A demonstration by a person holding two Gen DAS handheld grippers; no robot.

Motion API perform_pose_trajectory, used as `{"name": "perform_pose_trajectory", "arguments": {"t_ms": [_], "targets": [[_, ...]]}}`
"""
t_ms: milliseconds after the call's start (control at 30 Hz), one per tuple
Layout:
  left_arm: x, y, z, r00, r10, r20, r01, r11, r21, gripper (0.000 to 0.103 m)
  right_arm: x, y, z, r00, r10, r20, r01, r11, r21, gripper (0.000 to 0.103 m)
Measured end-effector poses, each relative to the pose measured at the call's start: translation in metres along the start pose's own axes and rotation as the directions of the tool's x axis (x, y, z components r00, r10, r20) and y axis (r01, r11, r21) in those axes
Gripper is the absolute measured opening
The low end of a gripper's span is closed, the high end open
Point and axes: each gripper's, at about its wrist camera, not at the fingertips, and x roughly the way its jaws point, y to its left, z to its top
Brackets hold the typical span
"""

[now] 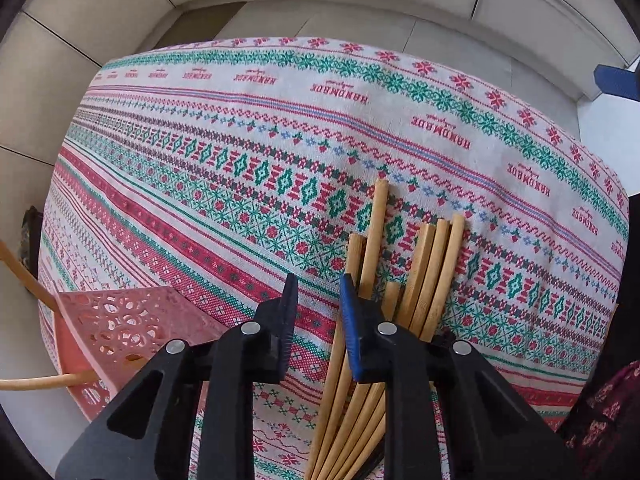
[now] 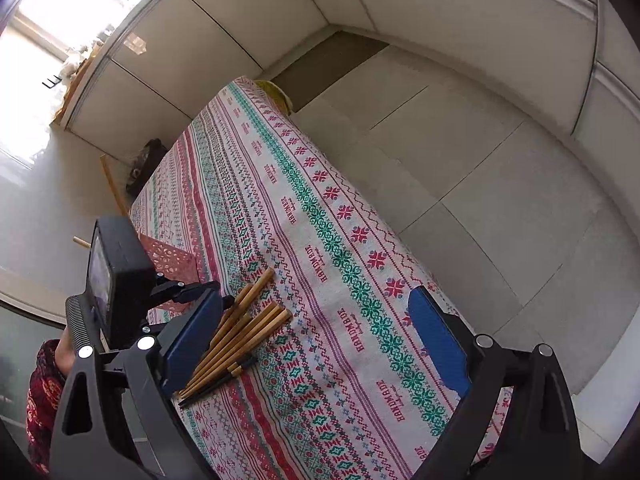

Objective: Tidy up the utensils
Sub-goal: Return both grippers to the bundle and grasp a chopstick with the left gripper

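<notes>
A bundle of wooden chopsticks (image 1: 416, 276) lies on the patterned tablecloth (image 1: 240, 128); it also shows in the right wrist view (image 2: 244, 328). My left gripper (image 1: 318, 292) hovers just over the near part of the bundle, its jaws a little apart with nothing between them, its right finger above the sticks. My right gripper (image 2: 316, 332) is wide open and empty above the cloth, to the right of the chopsticks. The left gripper's body (image 2: 116, 276) shows at the left of the right wrist view.
A pink perforated basket (image 1: 120, 328) stands at the table's near left, with a wooden utensil handle (image 1: 36, 382) sticking out of it. The basket also shows in the right wrist view (image 2: 170, 260). Tiled floor surrounds the table.
</notes>
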Motion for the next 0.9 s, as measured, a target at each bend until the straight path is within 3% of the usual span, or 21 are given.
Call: {"name": "perform_pose_trajectory", "arguments": {"t_ms": [300, 533, 600, 633, 767, 833, 900], "targets": [[-0.001, 0.006, -0.005, 0.999, -0.046, 0.02, 0.046, 0.999, 0.015, 0.021, 0.002, -0.001, 0.001, 1.0, 0.006, -0.011, -0.006, 1.0, 0.005, 0.091], [-0.001, 0.001, -0.009, 1.0, -0.021, 0.004, 0.021, 0.999, 0.032, 0.021, 0.006, -0.001, 0.0, 1.0, -0.001, -0.02, 0.001, 1.0, 0.002, 0.091], [0.005, -0.002, -0.01, 0.998, -0.038, -0.043, 0.04, 0.998, 0.052, 0.013, 0.008, -0.001, 0.0, 1.0, -0.005, -0.027, 0.005, 1.0, 0.004, 0.091], [0.006, -0.001, -0.011, 0.995, -0.084, -0.052, 0.087, 0.995, 0.054, 0.008, 0.01, -0.002, 0.001, 0.999, -0.004, -0.036, 0.005, 1.0, 0.01, 0.091], [0.007, 0.01, -0.012, 0.99, -0.135, -0.047, 0.134, 0.991, -0.015, 0.007, 0.019, -0.004, 0.001, 0.997, -0.001, -0.074, 0.003, 1.0, 0.026, 0.091], [0.006, 0.014, -0.018, 0.993, -0.115, -0.024, 0.112, 0.989, -0.101, 0.007, 0.021, 0.001, 0.002, 0.997, -0.025, -0.066, 0.025, 1.0, 0.01, 0.091], [0.006, 0.016, -0.032, 0.996, -0.081, 0.03, 0.086, 0.965, -0.249, 0.008, 0.025, 0.008, 0.004, 0.997, -0.058, -0.056, 0.057, 0.998, -0.014, 0.091]]}}
